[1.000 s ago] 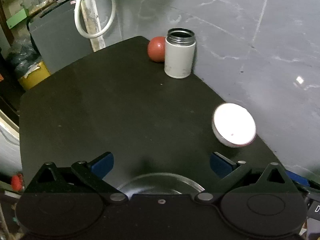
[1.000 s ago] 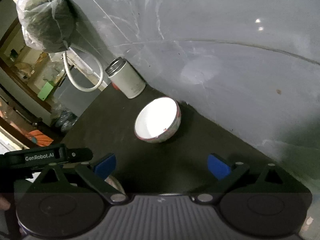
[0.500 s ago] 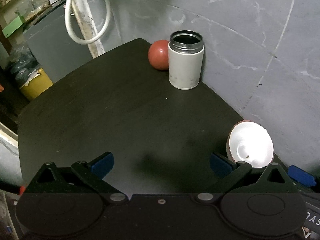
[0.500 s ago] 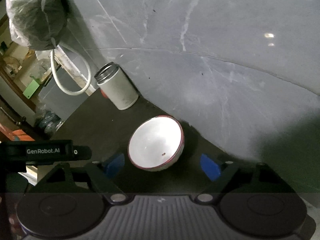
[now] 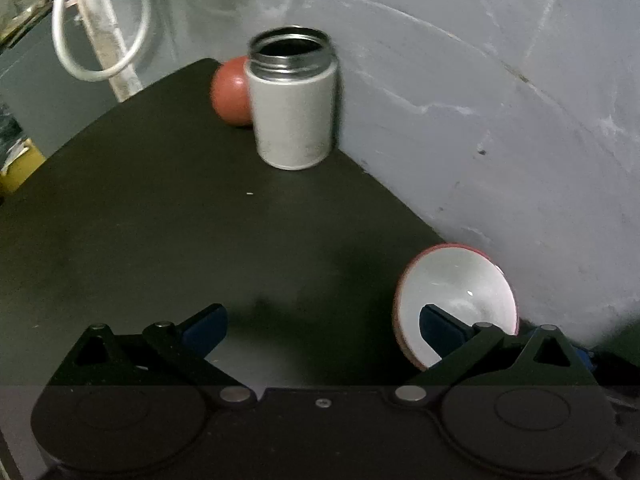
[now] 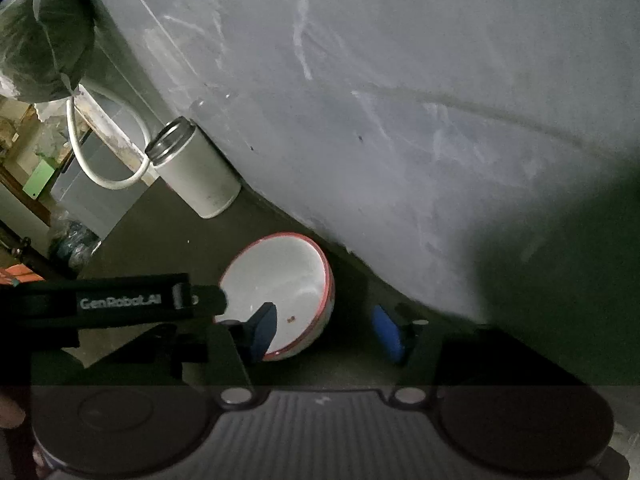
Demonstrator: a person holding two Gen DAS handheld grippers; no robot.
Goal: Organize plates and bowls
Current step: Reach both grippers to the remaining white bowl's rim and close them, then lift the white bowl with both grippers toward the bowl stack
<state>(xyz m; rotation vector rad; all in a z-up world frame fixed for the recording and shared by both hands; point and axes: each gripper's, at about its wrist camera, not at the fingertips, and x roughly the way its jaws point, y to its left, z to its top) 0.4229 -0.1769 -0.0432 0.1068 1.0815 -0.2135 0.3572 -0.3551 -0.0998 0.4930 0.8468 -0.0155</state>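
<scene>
A white bowl with a red rim (image 6: 280,276) sits on the black table (image 6: 168,236) close to the grey wall. My right gripper (image 6: 326,330) straddles the bowl's near-right wall. Its left finger (image 6: 262,330) is inside the bowl. Its right finger (image 6: 386,332) is outside, with a gap to the wall, so the jaws are narrowed but open. In the left wrist view the bowl (image 5: 460,284) lies at the right, partly behind the right finger (image 5: 440,326) of my left gripper (image 5: 322,324). That gripper is wide open and holds nothing.
An open grey metal canister (image 5: 294,108) stands at the back by the wall, with a red ball (image 5: 230,90) behind it. The grey wall (image 5: 480,100) runs along the table's right edge. The left gripper's black body (image 6: 120,304) sits left of the bowl.
My right gripper moved forward onto the bowl and its fingers narrowed around the bowl's wall. My left gripper moved forward and right, and the plate rim under it left the view.
</scene>
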